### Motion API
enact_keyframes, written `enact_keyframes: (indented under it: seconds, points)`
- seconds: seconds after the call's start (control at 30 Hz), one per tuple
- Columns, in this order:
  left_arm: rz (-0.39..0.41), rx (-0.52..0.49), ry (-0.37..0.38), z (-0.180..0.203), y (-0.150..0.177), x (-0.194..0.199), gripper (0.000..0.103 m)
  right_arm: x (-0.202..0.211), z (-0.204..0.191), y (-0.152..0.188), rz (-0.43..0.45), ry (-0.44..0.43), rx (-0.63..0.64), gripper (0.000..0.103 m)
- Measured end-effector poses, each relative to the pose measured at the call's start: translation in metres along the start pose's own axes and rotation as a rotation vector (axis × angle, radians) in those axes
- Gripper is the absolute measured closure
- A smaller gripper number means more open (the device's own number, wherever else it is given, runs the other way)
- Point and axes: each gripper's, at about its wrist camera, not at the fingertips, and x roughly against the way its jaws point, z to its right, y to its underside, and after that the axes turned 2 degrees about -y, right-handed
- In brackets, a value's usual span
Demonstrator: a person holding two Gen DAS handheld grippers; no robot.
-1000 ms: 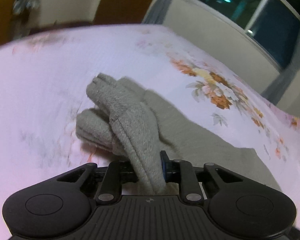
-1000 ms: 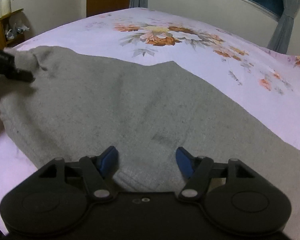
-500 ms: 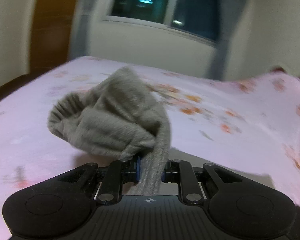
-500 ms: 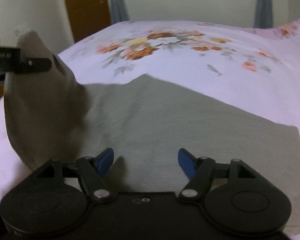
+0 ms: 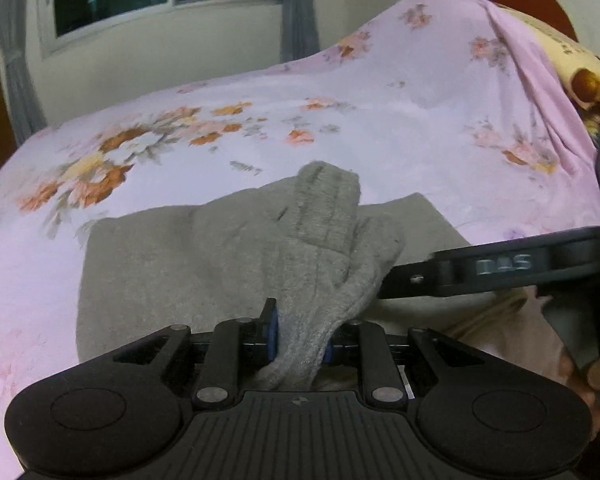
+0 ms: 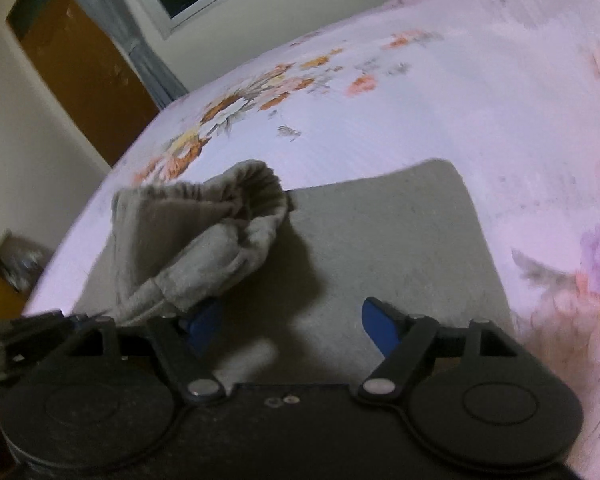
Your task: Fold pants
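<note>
Left gripper point(image 5: 298, 334) clamps a bunched fold of the grey pants point(image 5: 172, 264), which lie on the floral bedsheet point(image 5: 220, 152). Left wrist view alone shows the fabric pinched between the pads. Right wrist view alone shows the right gripper point(image 6: 290, 326) spread wide, empty — hovering above the flat cloth beside the ribbed waistband point(image 6: 236, 196).

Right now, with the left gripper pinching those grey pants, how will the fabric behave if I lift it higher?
The grey pants will probably sag: the pinched cuff droops limply from the left gripper. The thick knit looks grippy, so slipping seems unlikely. The rest, lying flat on the bedsheet, would likely drag along. The right gripper is open.
</note>
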Motion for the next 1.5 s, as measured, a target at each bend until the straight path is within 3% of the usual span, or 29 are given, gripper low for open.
enact_keyframes:
  seconds: [0.13,0.27,0.53,0.6,0.73,0.8,0.93,0.97,1.0,1.07,1.1,1.3,1.5]
  points:
    - [-0.004,0.031,-0.014,-0.005,-0.005,0.020,0.068,0.004,-0.001,-0.002,-0.012,-0.046,-0.011,0.021]
    - [0.013,0.057,-0.006,-0.011,0.001,0.035,0.041,0.008,-0.003,-0.002,-0.019,-0.055,-0.024,0.019]
    - [-0.022,0.270,-0.098,-0.060,0.022,0.018,0.039,0.009,-0.007,0.002,-0.055,-0.081,-0.047,0.013]
    - [-0.055,0.272,-0.103,-0.061,0.028,0.007,0.039,0.003,-0.007,0.003,-0.075,-0.083,-0.069,0.013]
    - [-0.088,0.340,-0.073,-0.064,0.042,-0.002,0.038,-0.008,-0.003,-0.002,-0.083,-0.125,-0.179,0.010]
    - [-0.100,0.362,-0.062,-0.068,0.049,-0.005,0.032,-0.015,-0.005,-0.006,-0.087,-0.133,-0.197,0.010]
    - [-0.101,0.405,-0.042,-0.076,0.060,-0.007,0.027,-0.032,-0.009,-0.008,-0.095,-0.093,-0.203,0.012]
    - [-0.100,0.408,-0.041,-0.076,0.061,-0.007,0.027,-0.033,-0.010,-0.007,-0.082,-0.078,-0.208,0.021]
    - [-0.099,0.410,-0.043,-0.077,0.061,-0.007,0.026,-0.032,-0.012,-0.007,-0.069,-0.059,-0.196,0.041]
    - [-0.090,0.419,-0.045,-0.078,0.059,-0.004,0.026,-0.027,-0.017,-0.006,-0.045,-0.065,-0.177,0.053]
    - [-0.078,0.427,-0.047,-0.079,0.058,-0.002,0.026,-0.021,-0.022,-0.007,-0.016,-0.073,-0.150,0.069]
    - [0.003,0.394,-0.078,-0.078,0.040,0.016,0.026,0.028,-0.041,-0.025,0.142,-0.082,0.017,0.071]
    - [-0.009,0.372,-0.059,-0.068,0.032,0.006,0.026,0.062,-0.008,-0.029,0.185,0.010,0.038,0.071]
